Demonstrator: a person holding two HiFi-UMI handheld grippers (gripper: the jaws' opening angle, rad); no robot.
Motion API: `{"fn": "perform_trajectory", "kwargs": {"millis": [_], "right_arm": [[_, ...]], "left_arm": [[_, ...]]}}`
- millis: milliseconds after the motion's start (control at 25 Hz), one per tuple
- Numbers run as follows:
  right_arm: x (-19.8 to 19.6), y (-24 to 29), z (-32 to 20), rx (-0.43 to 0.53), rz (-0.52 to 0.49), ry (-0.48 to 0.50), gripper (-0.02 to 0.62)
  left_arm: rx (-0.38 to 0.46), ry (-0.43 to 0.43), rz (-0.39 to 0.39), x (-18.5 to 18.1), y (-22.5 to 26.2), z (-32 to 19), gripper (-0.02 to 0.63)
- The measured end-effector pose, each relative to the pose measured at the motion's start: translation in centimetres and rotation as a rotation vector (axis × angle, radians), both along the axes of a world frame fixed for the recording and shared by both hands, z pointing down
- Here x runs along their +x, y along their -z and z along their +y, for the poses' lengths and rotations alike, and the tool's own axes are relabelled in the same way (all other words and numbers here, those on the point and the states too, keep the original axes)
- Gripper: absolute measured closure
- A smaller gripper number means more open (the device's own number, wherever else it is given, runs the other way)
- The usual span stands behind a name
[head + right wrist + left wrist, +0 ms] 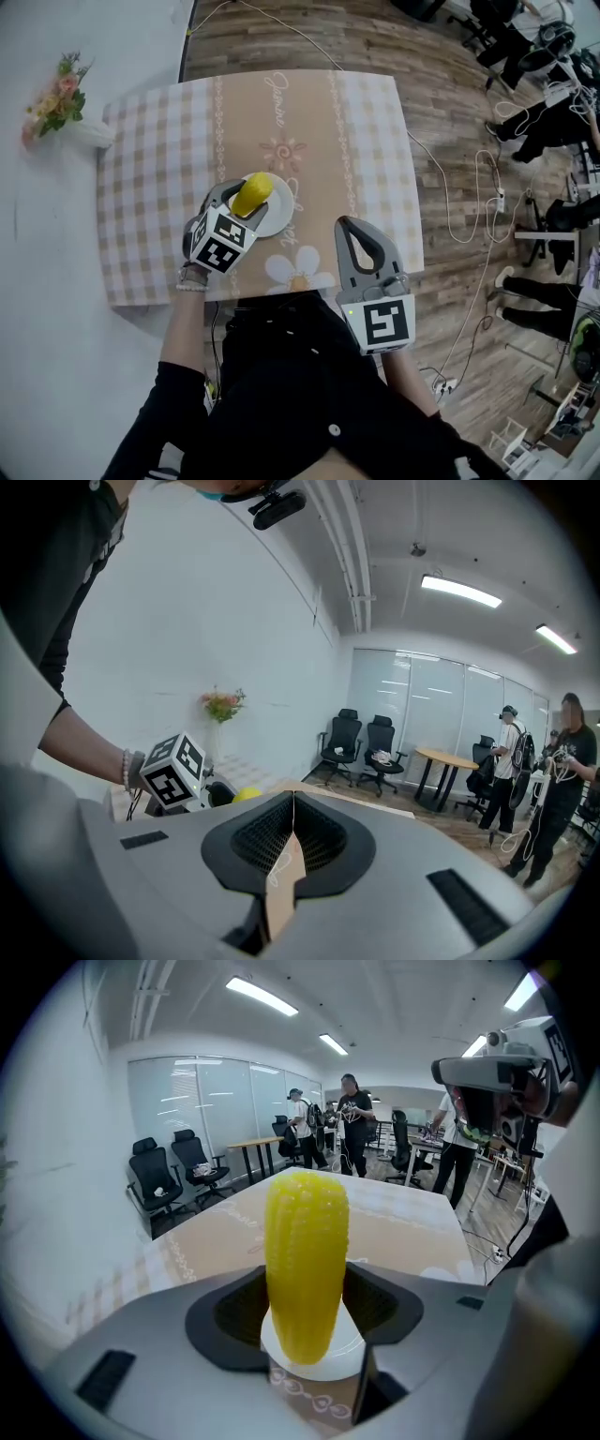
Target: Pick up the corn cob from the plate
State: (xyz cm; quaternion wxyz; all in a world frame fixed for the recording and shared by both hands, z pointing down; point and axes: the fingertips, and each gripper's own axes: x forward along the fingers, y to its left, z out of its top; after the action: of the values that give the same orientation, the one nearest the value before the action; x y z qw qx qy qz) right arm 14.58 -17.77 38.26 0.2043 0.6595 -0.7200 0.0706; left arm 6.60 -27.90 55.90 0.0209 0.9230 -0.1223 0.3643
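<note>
Left gripper (244,199), centre of the head view: jaws clamped on the yellow corn cob (251,193), one on each flank. The left gripper view shows the cob standing upright between the jaws, gripped in its lower half.

Right gripper (349,231): jaws pressed together with nothing between them. It is held over the near edge of the table, well apart from the cob, and takes no part in the grasp.

Small round white plate (279,221): sits on the checked beige and white tablecloth (150,187), in the near half of the table. It lies directly beneath the cob and carries nothing else. Seen along the left jaws, the plate's rim shows below and behind the cob's lower end. Whether that end touches the plate or hangs just clear of it cannot be told from either view.

White vase of flowers (86,132): at the far left corner of the table, well apart from the work.

Progress, as judged: the approach and the closing of the jaws are done, and the grasp looks centred and secure. The upright pose of the cob suggests that the lift is at least begun. What is left is to raise the cob plainly clear of the plate, straight up, so that the plate is not dragged along.
</note>
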Motion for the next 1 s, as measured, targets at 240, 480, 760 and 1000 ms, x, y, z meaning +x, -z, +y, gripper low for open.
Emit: {"fn": "perform_trajectory", "kwargs": {"millis": [240,480,760,1000], "right_arm": [[-0.8,0.6,-0.9,0.017,0.008,0.048,0.555],[-1.7,1.3,-1.9,0.045,0.01,0.099,0.555],[-1.9,2.7,-3.0,0.086,0.011,0.14,0.555],[-1.8,3.9,-3.8,0.124,0.014,0.166,0.555]], "left_arm": [[0.031,0.048,0.038,-0.9,2.9,0.1,0.351],[0.078,0.075,0.094,-1.4,6.2,0.5,0.351],[0.124,0.118,0.162,-2.1,10.4,0.8,0.351],[0.148,0.152,0.218,-2.6,13.6,1.4,0.351]]}}
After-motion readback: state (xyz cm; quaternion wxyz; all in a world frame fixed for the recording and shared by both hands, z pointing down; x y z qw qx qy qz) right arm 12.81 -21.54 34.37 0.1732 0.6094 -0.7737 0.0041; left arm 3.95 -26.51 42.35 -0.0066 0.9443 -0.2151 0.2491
